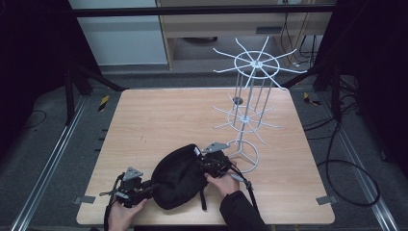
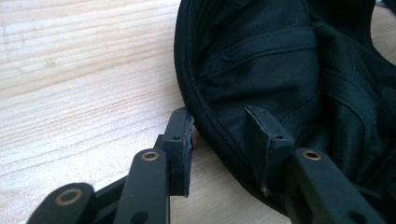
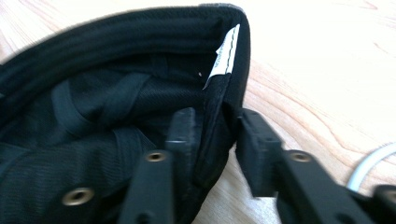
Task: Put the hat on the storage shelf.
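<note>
Near the front edge of the tabletop we've got a black cap lying crown-down, its opening turned up, between our two hands. It looks soft and light: thin fabric, limp panels, inner seam tapes sagging, so we judge it will fold and droop the moment it leaves the wood. The stiffest part is the rim with its sweatband, and that's where we're going for it.

On the left, the left gripper sits astride the cap's edge, one of its fingers outside against the rim, the other inside on the lining. They stand partly apart and we can't say they press the cloth yet; we'd call them not clamped.

On the right, the right gripper straddles the band next to the white label, one pad inside, one outside. A gap shows on the outer side, so we read that one as loose too.

Two holds on opposite sides of the rim should keep the opening spread; a pinch on the thin crown would just bunch it up.

Behind and to the right stands a white wire rack, two tiers of spokes on a ring base, close beside our right hand. Those prongs could snag fabric or the gripper's cable on the way up.
</note>
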A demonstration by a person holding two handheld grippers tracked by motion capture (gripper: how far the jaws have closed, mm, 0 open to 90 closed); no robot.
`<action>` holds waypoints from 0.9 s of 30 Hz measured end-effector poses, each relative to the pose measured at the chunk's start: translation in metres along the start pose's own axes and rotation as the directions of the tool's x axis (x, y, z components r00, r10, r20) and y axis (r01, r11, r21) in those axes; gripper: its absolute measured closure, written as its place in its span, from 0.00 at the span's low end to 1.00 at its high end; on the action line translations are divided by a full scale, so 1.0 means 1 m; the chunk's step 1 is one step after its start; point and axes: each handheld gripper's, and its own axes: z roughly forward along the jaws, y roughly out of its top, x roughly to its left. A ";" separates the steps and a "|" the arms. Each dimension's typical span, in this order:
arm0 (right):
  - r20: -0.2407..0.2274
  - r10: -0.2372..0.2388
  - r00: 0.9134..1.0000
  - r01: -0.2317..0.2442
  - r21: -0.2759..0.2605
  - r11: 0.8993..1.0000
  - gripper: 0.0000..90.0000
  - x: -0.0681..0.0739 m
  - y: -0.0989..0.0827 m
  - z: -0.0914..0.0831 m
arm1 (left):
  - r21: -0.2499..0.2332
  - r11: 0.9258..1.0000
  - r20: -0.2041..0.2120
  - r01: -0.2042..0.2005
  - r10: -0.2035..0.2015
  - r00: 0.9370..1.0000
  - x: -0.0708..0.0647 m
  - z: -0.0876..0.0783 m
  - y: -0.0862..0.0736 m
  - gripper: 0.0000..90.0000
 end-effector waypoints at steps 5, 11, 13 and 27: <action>0.002 -0.010 1.000 0.010 -0.016 1.000 0.92 0.002 -0.001 -0.005 | 0.020 1.000 -0.010 0.002 -0.002 1.000 0.001 0.003 0.001 0.74; -0.033 -0.043 0.999 0.038 -0.127 0.991 0.92 0.006 0.002 -0.024 | 0.006 1.000 -0.004 0.025 -0.025 1.000 0.004 0.004 0.004 0.83; -0.046 -0.069 0.997 0.060 -0.172 0.983 0.92 0.009 0.004 -0.033 | -0.006 1.000 -0.015 0.020 -0.020 1.000 0.005 0.004 0.007 0.85; -0.102 -0.255 0.962 0.208 -0.337 0.918 0.92 0.034 0.013 -0.069 | -0.095 0.995 -0.054 0.042 -0.047 0.997 0.006 0.027 0.034 0.89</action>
